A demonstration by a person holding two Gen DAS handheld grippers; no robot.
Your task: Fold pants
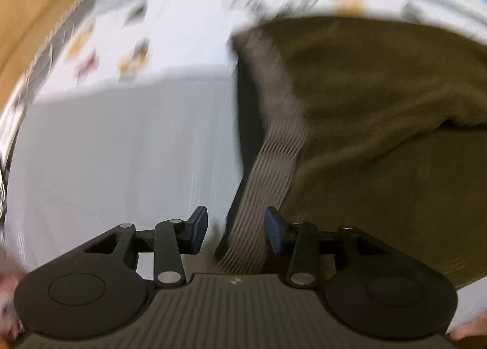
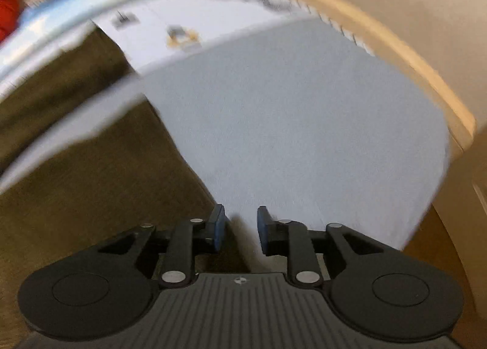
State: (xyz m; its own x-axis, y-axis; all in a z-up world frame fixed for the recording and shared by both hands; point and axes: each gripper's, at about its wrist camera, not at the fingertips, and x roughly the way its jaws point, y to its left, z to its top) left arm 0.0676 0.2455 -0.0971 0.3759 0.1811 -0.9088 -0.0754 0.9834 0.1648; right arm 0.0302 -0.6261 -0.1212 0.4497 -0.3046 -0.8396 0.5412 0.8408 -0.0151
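Note:
Olive-green pants [image 1: 380,123] lie on a white sheet [image 1: 131,148]. Their ribbed waistband [image 1: 271,166] runs down toward my left gripper [image 1: 236,231], which is open, with the band's end lying between the two fingers. In the right wrist view the pants [image 2: 91,172] fill the left side. My right gripper [image 2: 240,228] is open at the pants' right edge, with the left finger over the cloth and the right finger over the white sheet [image 2: 304,135]. Both views are blurred by motion.
The sheet covers a bed with a printed blanket [image 1: 121,35] at the far end. A wooden bed frame [image 2: 411,65] curves along the right side. A red object [image 2: 7,11] sits at the far left.

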